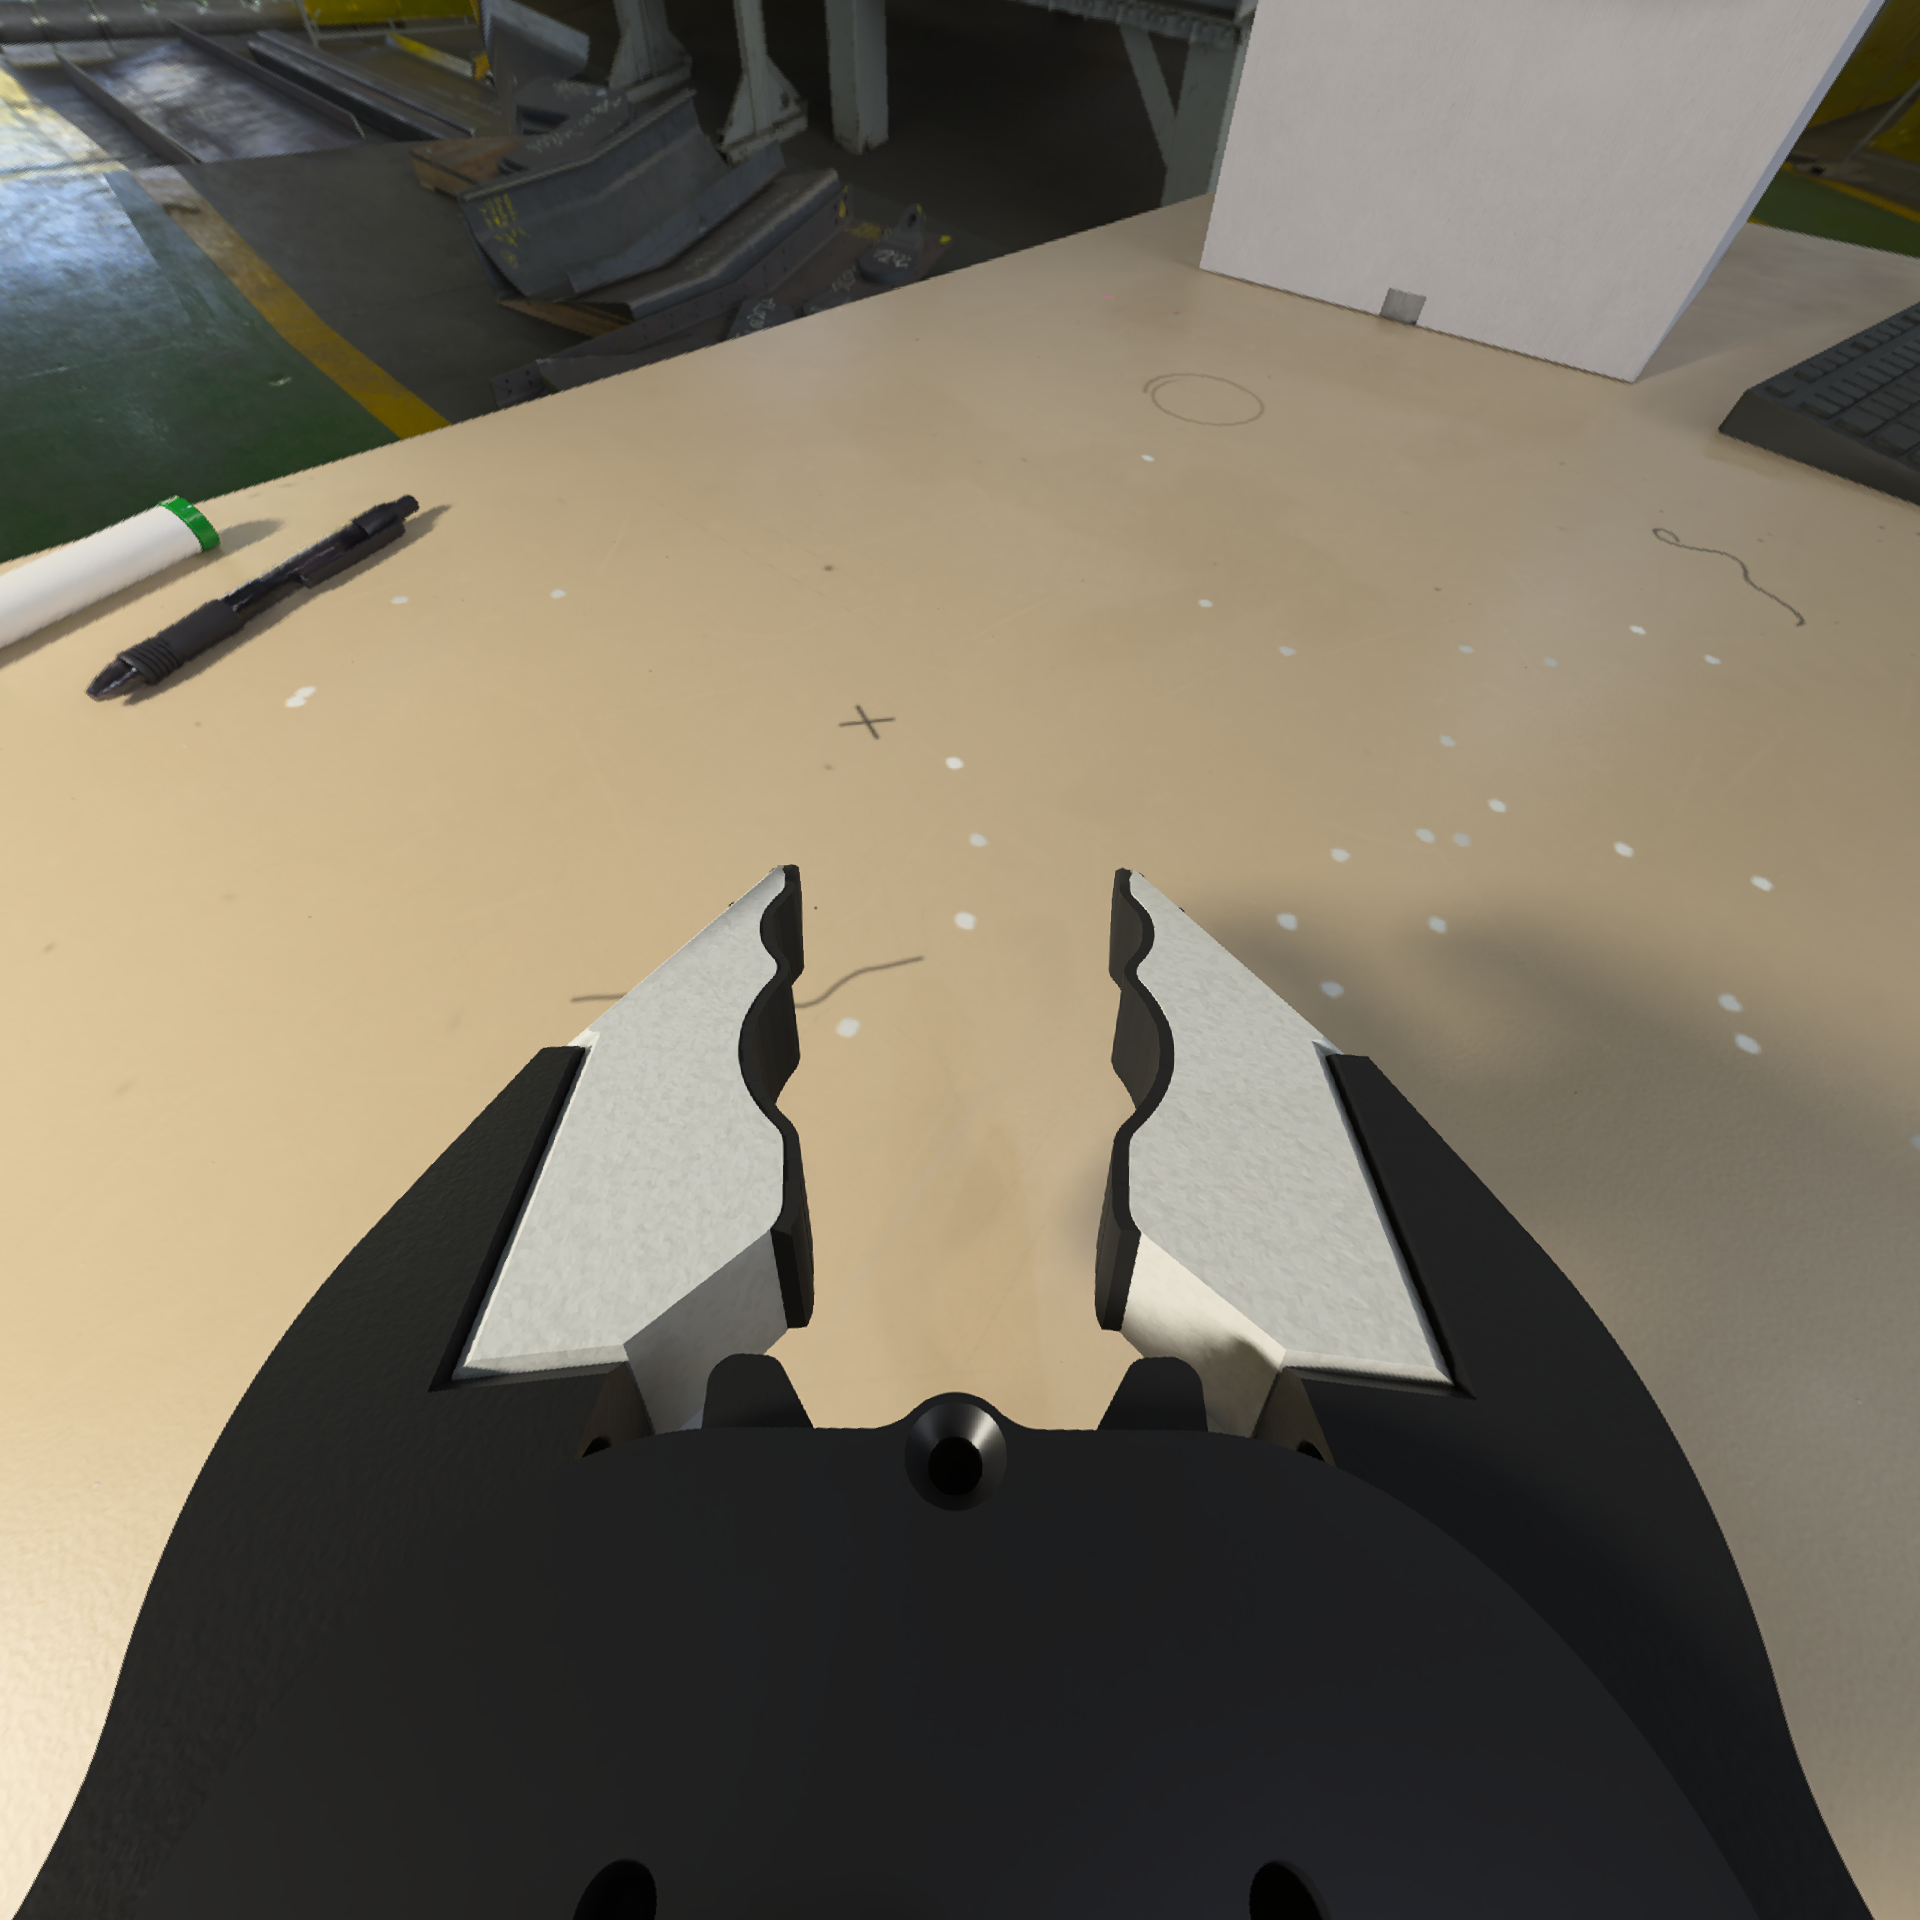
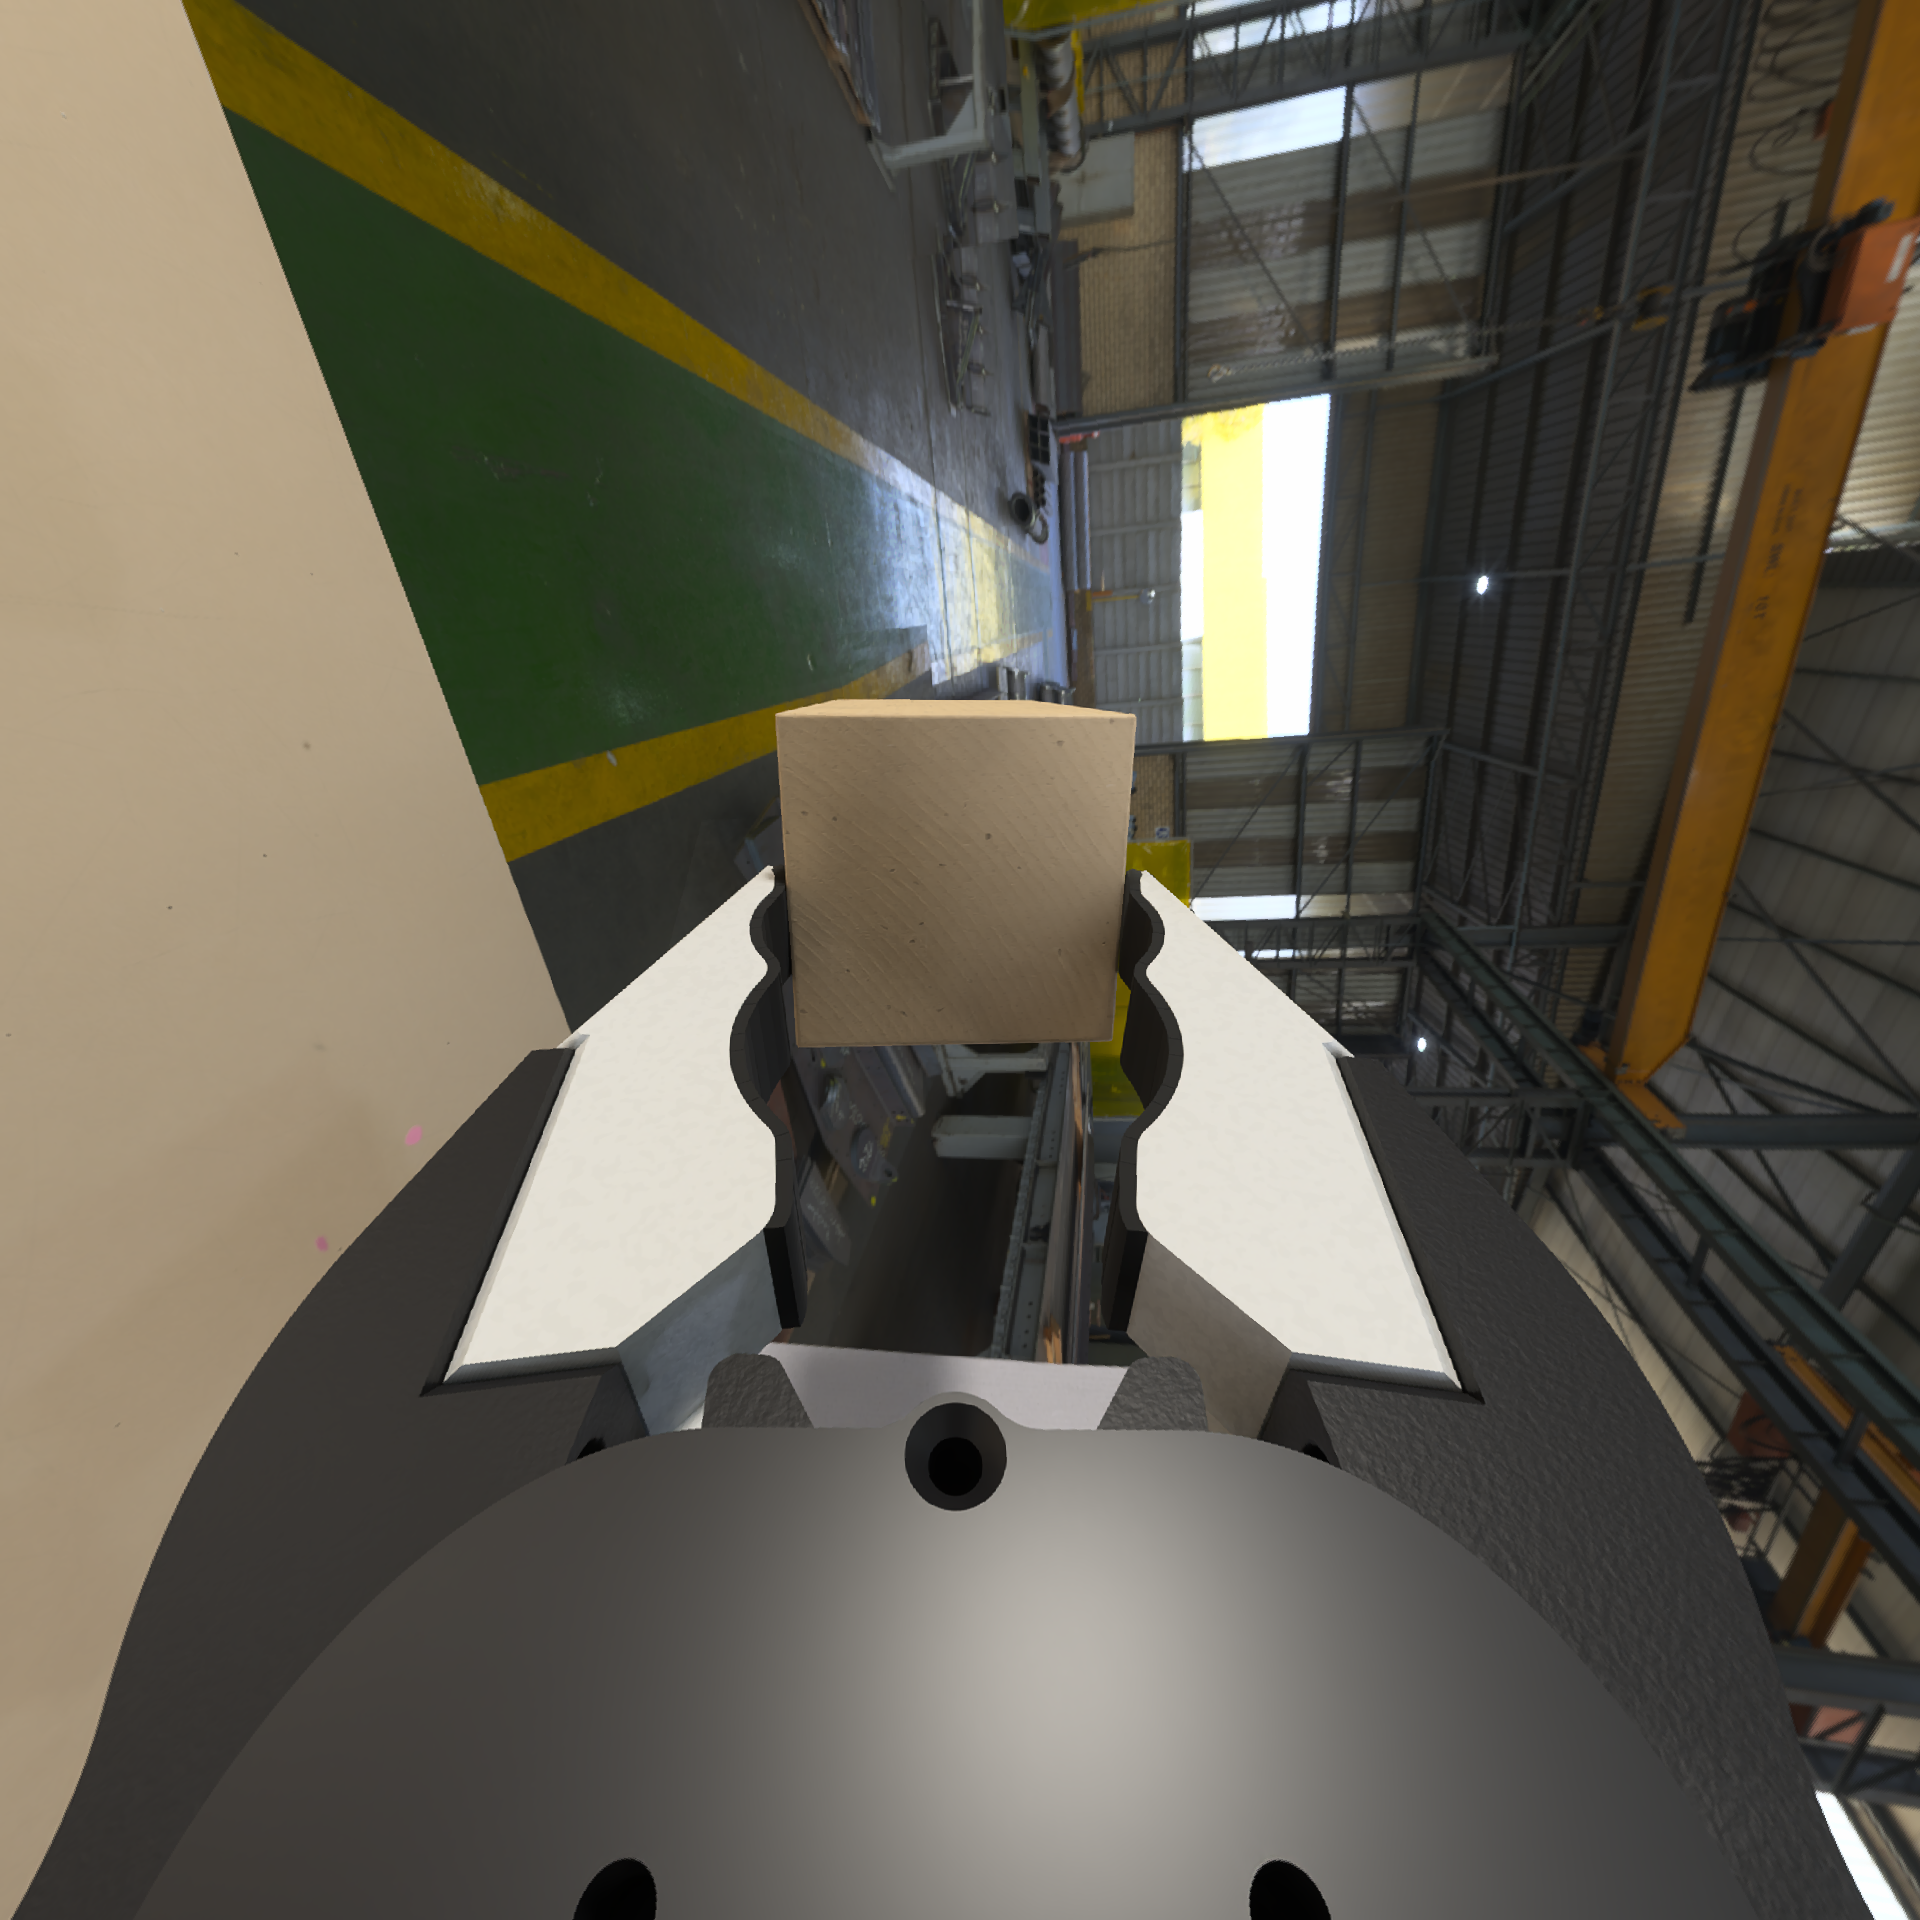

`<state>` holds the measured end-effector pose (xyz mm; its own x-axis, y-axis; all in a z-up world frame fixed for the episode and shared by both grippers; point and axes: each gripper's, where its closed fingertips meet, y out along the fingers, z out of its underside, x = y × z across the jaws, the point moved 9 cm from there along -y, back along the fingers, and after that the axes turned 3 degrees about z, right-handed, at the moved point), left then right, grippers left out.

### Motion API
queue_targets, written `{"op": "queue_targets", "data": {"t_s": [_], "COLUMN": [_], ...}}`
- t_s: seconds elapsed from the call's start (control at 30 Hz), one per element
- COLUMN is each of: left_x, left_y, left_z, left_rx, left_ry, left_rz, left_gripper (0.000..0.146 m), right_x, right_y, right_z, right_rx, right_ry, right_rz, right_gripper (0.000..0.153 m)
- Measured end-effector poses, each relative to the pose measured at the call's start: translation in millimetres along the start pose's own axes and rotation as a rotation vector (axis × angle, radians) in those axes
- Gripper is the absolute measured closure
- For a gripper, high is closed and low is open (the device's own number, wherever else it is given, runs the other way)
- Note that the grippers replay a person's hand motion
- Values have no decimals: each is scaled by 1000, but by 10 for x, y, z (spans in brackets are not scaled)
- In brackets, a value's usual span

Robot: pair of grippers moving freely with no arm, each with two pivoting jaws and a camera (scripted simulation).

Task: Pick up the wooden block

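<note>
The wooden block (image 2: 951, 873) is a light tan cube. It sits between the fingertips of my right gripper (image 2: 951, 883), which is shut on it. The block is held in the air, clear of the beige table (image 2: 156, 727) that shows along the left side of the right wrist view. That view is rolled sideways, with the hall floor and roof beyond the block. My left gripper (image 1: 954, 883) is open and empty, hovering low over the beige table (image 1: 623, 831). The block does not show in the left wrist view.
In the left wrist view, a black pen (image 1: 260, 597) and a white marker with a green band (image 1: 104, 566) lie at the left. A white box (image 1: 1507, 166) stands at the back right. A dark keyboard (image 1: 1849, 405) is at the right edge.
</note>
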<state>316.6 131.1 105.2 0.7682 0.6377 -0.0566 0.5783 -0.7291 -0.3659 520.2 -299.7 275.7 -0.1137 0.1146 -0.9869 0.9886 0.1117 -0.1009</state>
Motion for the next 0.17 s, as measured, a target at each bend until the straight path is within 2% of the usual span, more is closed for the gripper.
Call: {"op": "queue_targets", "data": {"t_s": [0.17], "left_x": [21], "left_y": [40], "left_z": [83], "left_rx": [31], "left_ry": [-7], "left_rz": [6], "left_gripper": [86], "right_x": [73], "right_y": [58], "right_z": [12], "right_rx": [-25], "right_ry": [-50], "right_rz": [4], "right_gripper": [89]}}
